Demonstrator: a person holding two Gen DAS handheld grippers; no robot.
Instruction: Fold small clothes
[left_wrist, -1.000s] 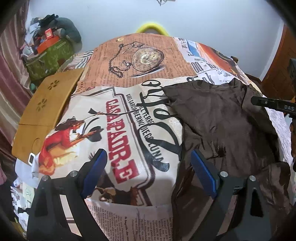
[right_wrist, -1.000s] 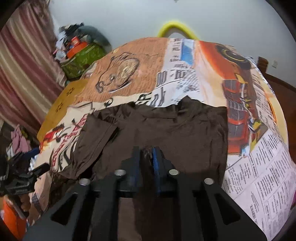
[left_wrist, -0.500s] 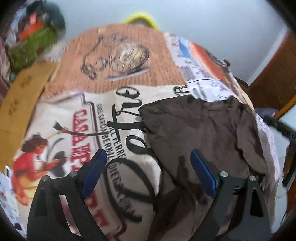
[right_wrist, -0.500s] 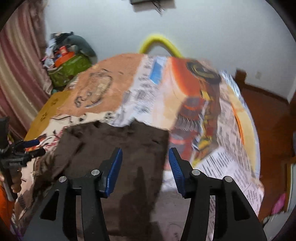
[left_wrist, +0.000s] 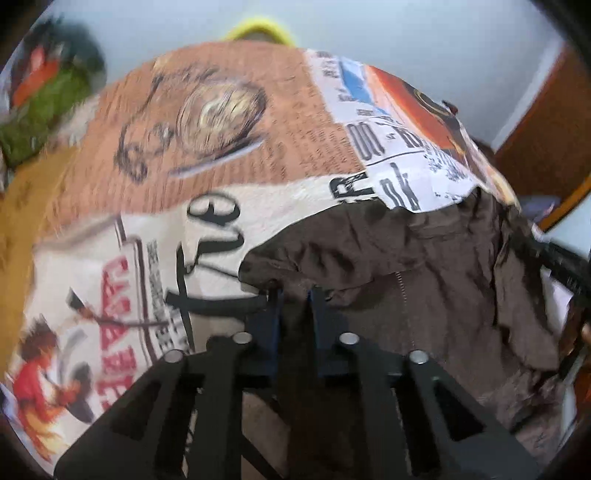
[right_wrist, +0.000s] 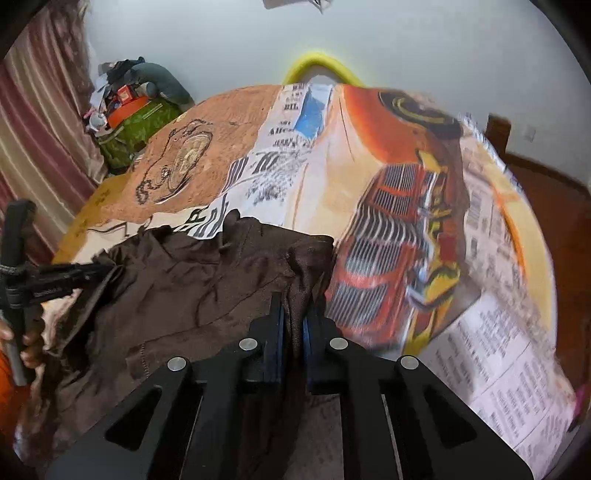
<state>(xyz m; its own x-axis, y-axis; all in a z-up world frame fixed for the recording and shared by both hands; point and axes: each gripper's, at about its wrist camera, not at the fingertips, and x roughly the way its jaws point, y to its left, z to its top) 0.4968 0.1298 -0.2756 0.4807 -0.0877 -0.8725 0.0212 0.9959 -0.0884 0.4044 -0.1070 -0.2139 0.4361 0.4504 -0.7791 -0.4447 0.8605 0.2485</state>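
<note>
Brown garment (right_wrist: 192, 280): thin, limp, light. Left gripper (left_wrist: 295, 295) and right gripper (right_wrist: 293, 306) each pinch an edge fold.

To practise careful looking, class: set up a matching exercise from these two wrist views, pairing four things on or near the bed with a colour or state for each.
Things:
1. left gripper
2. small garment
3. curved tube behind the bed
4. bag by the curtain

Colour or state:
A. yellow
B. dark brown, rumpled on the printed sheet
C. green, with clutter piled on top
D. shut on a bunched edge of cloth

Pairs: 1-D, 2-B, 3-A, 4-C. The right gripper would also fit D.
</note>
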